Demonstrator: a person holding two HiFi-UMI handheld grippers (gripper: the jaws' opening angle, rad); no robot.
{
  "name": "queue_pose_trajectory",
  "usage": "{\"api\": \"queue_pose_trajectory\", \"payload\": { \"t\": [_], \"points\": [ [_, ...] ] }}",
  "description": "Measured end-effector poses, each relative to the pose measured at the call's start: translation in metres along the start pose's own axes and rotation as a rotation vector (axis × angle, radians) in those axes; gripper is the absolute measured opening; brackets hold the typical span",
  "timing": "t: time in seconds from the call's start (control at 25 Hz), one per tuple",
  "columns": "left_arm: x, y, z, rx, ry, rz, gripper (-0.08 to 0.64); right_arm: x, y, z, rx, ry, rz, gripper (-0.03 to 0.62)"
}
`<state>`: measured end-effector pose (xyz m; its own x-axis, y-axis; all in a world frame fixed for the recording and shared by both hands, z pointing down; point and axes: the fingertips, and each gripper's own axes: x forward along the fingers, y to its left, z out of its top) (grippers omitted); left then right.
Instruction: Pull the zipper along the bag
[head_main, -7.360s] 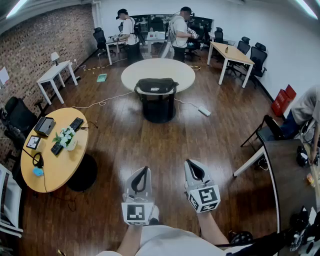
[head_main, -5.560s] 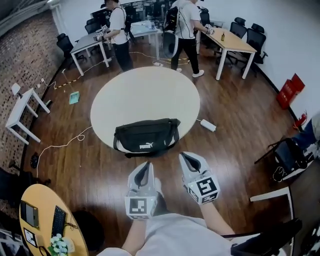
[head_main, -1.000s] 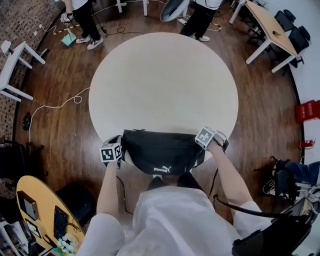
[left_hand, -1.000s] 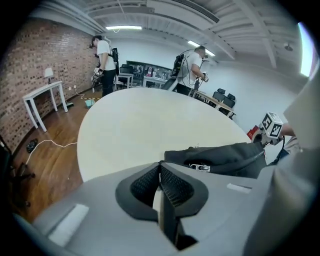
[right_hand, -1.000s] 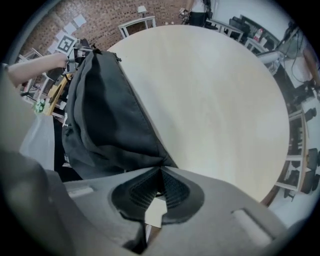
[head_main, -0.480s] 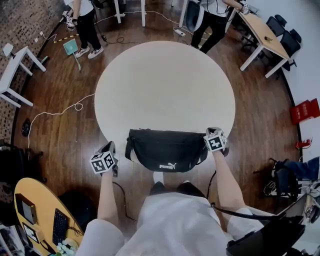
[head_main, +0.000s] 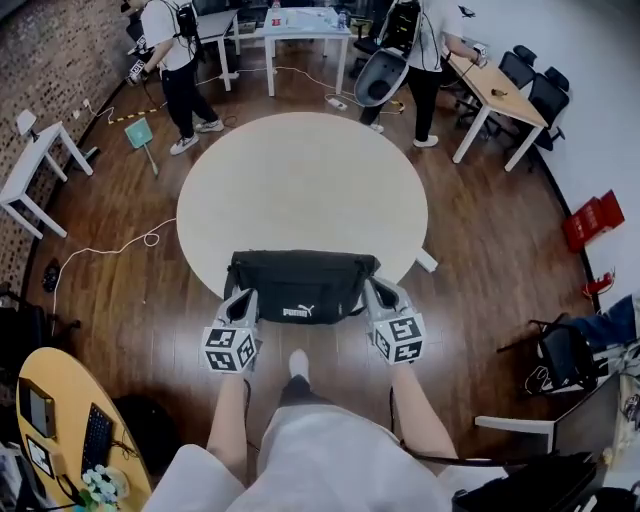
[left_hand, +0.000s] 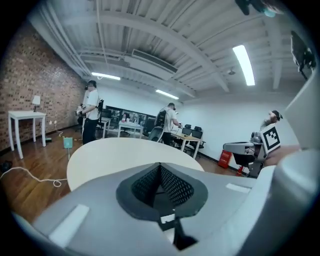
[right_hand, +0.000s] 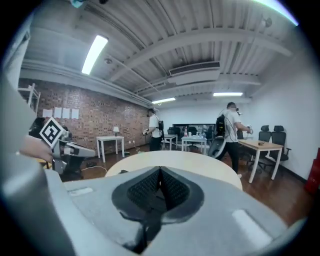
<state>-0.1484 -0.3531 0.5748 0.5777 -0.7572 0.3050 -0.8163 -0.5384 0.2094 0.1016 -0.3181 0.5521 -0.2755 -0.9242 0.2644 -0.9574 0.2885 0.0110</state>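
Round table (head_main: 300, 180), people (head_main: 178, 55) beyond; black bag (head_main: 300, 283) between left hand-held gripper (head_main: 247, 297), right hand-held gripper (head_main: 374, 288), both closed, empty.

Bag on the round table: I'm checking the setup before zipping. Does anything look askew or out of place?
The black bag sits right at the near edge of the round table and seems to hang slightly over it. Nothing looks spilled or damaged.

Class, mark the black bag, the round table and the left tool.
black bag (head_main: 300, 283), head view, front panel
round table (head_main: 300, 180), head view, bare top
left tool (head_main: 247, 296), head view, between its fingertips
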Motion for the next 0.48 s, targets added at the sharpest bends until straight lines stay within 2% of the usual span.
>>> {"api": "queue_pose_trajectory", "payload": {
  "t": [0.04,0.12,0.2,0.32,0.48],
  "points": [
    [-0.009,-0.031,0.000,0.038,-0.019,-0.005,0.015,-0.025,0.015,0.003,-0.014,-0.033,0.019,-0.009],
    [-0.033,-0.084,-0.001,0.124,-0.065,0.042,0.015,-0.079,0.037,0.008,-0.037,-0.101,0.036,-0.009],
    [-0.063,-0.129,-0.001,0.194,-0.110,0.096,0.017,-0.132,0.040,0.009,-0.044,-0.146,-0.008,-0.009],
    [-0.112,-0.184,0.007,0.212,-0.165,0.086,0.017,-0.197,0.031,0.009,-0.079,-0.141,-0.105,-0.009],
    [-0.170,-0.222,0.025,0.253,-0.232,0.075,0.017,-0.251,0.061,0.026,-0.140,-0.153,-0.050,-0.009]
  ]
}}
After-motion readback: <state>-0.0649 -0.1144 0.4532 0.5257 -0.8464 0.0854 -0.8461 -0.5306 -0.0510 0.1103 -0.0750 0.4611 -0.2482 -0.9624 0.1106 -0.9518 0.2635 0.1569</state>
